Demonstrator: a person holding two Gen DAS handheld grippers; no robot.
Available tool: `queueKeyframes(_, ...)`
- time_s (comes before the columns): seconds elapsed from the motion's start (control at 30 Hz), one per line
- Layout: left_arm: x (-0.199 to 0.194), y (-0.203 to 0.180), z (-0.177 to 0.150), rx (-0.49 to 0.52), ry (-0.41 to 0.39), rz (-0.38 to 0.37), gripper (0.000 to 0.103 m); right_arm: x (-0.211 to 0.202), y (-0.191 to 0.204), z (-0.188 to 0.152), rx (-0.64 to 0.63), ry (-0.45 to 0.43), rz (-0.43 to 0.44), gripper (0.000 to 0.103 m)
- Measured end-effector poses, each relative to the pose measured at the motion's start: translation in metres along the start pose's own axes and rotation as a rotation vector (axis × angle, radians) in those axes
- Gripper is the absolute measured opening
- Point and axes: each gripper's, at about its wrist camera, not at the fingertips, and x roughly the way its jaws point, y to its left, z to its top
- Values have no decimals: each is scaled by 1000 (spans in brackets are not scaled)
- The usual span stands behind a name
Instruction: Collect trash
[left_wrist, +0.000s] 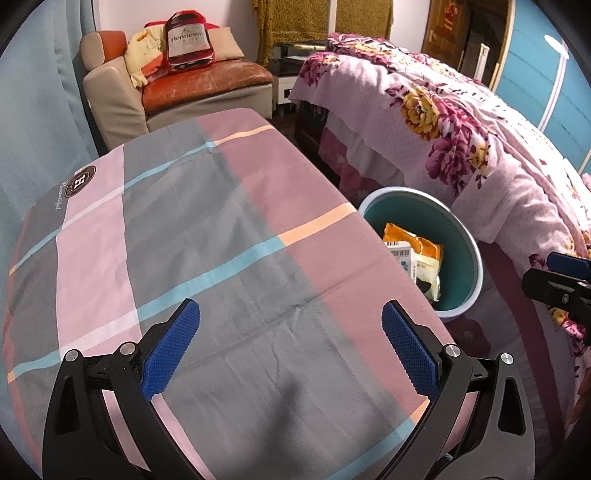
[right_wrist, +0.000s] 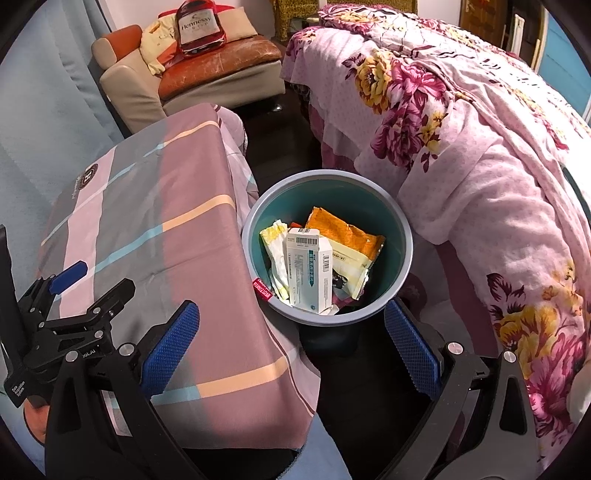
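Trash bin (right_wrist: 400, 254), bed (right_wrist: 480, 166) beside, table (right_wrist: 155, 206) opposite

1. One bin (right_wrist: 402, 236) is seen.
2. Inside are counted one white box (right_wrist: 308, 266), one orange packet (right_wrist: 343, 230), one crumpled wrapper (right_wrist: 275, 243).
3. Two grippers are counted: left gripper (left_wrist: 290, 347), right gripper (right_wrist: 291, 349).

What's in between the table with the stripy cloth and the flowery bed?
The trash bin, standing on the dark floor with wrappers and a white box inside. The right wrist view shows it best.
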Motion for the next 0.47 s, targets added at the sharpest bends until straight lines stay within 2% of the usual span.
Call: queueKeyframes(0.47,16,8,-1,-14,38,-16,99,11,0,4,14,18,-15,96)
